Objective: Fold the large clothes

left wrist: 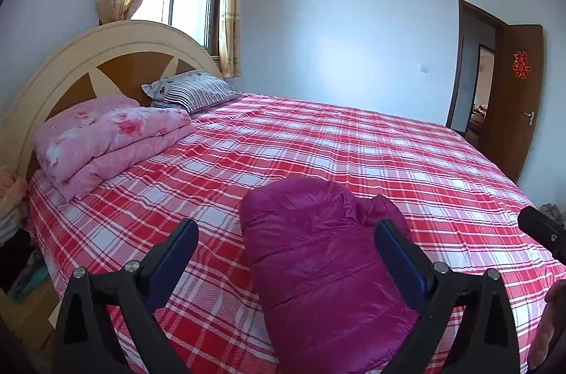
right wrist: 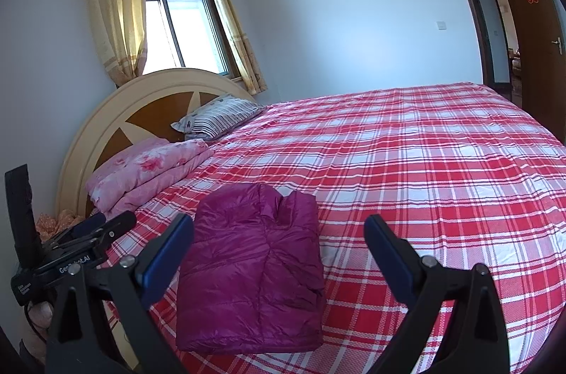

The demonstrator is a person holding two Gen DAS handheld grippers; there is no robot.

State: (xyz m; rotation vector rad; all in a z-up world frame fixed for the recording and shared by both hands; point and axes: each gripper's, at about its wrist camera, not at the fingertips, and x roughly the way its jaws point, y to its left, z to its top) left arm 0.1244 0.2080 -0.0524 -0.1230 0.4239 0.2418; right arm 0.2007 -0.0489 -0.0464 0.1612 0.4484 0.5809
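Observation:
A magenta puffer jacket [left wrist: 318,261] lies folded into a compact rectangle on the red plaid bed [left wrist: 353,147]. It also shows in the right wrist view [right wrist: 251,271], near the bed's near edge. My left gripper [left wrist: 286,243] is open and empty, raised above the jacket, its right finger over the jacket's right side. My right gripper [right wrist: 279,239] is open and empty, held above the jacket's right edge. The left gripper's body [right wrist: 70,250] shows at the left of the right wrist view.
A folded pink floral quilt [left wrist: 106,140] and a striped pillow [left wrist: 194,89] lie by the rounded headboard [left wrist: 116,48]. A window with yellow curtains [right wrist: 113,6] is behind. A brown door [left wrist: 513,98] stands open at the far right. Cluttered items [left wrist: 21,232] sit beside the bed.

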